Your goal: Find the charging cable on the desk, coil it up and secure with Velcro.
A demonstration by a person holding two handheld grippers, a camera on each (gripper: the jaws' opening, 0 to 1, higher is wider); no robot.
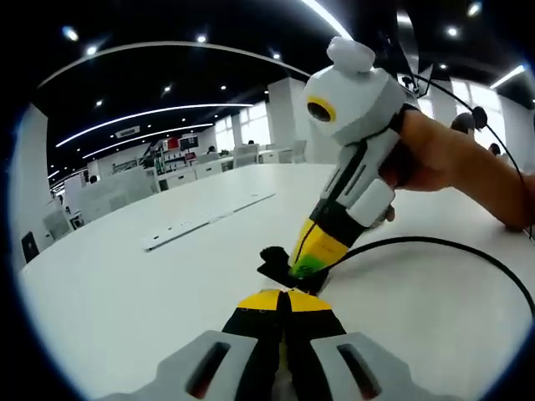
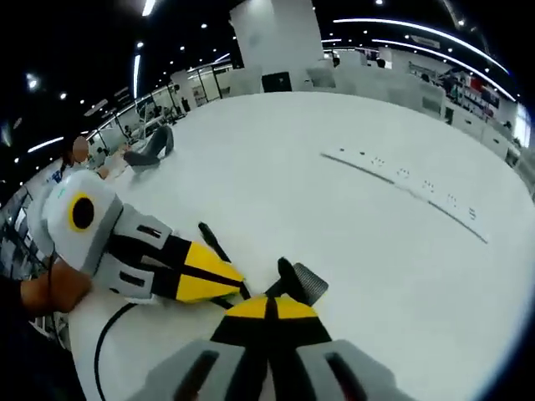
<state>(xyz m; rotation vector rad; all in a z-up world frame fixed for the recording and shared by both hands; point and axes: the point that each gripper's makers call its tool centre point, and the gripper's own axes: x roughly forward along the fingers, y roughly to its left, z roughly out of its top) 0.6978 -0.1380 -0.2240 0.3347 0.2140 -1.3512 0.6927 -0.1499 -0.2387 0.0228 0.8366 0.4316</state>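
1. The left tongs (image 1: 284, 302) rise from the bottom of the left gripper view with their yellow-and-black tips pressed together; whether anything is caught between them I cannot tell.
2. The right tongs (image 1: 308, 269) come into the left gripper view from the upper right, held by a hand (image 1: 435, 159), and their yellow tips meet the left tips over a small black piece (image 1: 276, 266) lying on the counter (image 1: 134, 309). Their tips look drawn together at that piece, but a firm pinch cannot be made out.
3. In the right gripper view the right tongs (image 2: 267, 311) rise from the bottom with tips pressed together, and the left tongs (image 2: 219, 284) reach in from the left, held by a hand (image 2: 46, 292), their yellow tips just beside the right ones.
4. At the meeting point in that view lies a black flat tab (image 2: 303, 282) with a textured face, touching the counter (image 2: 334, 234), and a thin black strip (image 2: 213, 241) runs away from it behind the left tongs.
5. One charging cable (image 1: 451, 249), black and thin, leads from the meeting point in a wide loose arc across the counter toward its right edge; in the right gripper view the same cable (image 2: 104, 334) curves under the left tongs near the counter's near edge.
6. One long white strip (image 1: 205, 221) lies flat on the counter, well apart from the tongs; in the right gripper view the strip (image 2: 401, 177) shows a row of small dark marks.
7. No container can be made out on the counter; desks and chairs (image 1: 251, 154) stand beyond its far edge.
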